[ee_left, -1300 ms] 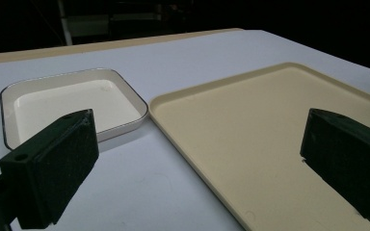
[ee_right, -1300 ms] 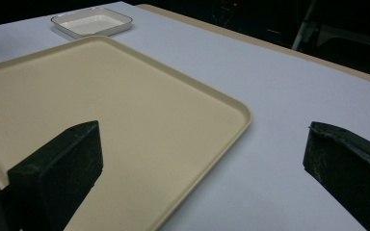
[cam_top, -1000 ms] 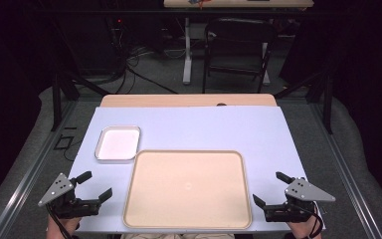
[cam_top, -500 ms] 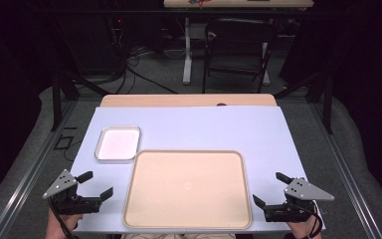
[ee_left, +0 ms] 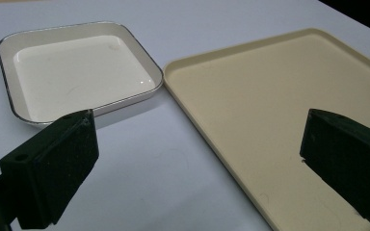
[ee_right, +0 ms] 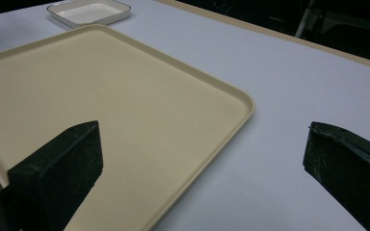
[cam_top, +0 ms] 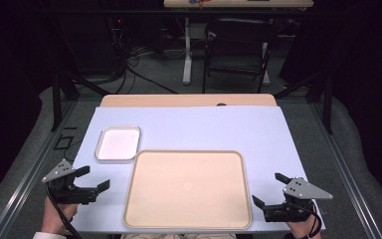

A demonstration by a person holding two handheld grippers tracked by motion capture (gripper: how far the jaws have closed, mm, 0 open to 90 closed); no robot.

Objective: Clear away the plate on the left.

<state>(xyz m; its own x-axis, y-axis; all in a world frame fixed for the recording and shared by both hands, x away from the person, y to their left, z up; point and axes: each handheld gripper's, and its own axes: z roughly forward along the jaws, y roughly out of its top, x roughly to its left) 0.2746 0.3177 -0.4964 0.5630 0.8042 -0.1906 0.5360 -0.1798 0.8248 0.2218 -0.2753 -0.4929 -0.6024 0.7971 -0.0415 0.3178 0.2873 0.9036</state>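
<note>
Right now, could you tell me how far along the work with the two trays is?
Barely started, it seems. Done: the beige tray and the small white dish are laid out, corners almost touching, nothing in either. In hand: nothing; the left gripper and right gripper flank the tray, jaws open. Left: any grasp or move.

Beyond the open jaws the pale blue table (cam_top: pixel 214 129) ends in a wooden strip (cam_top: pixel 189 100); behind stand a dark chair (cam_top: pixel 236 50), floor cables (cam_top: pixel 129 57) (tangled) and black surroundings.
</note>
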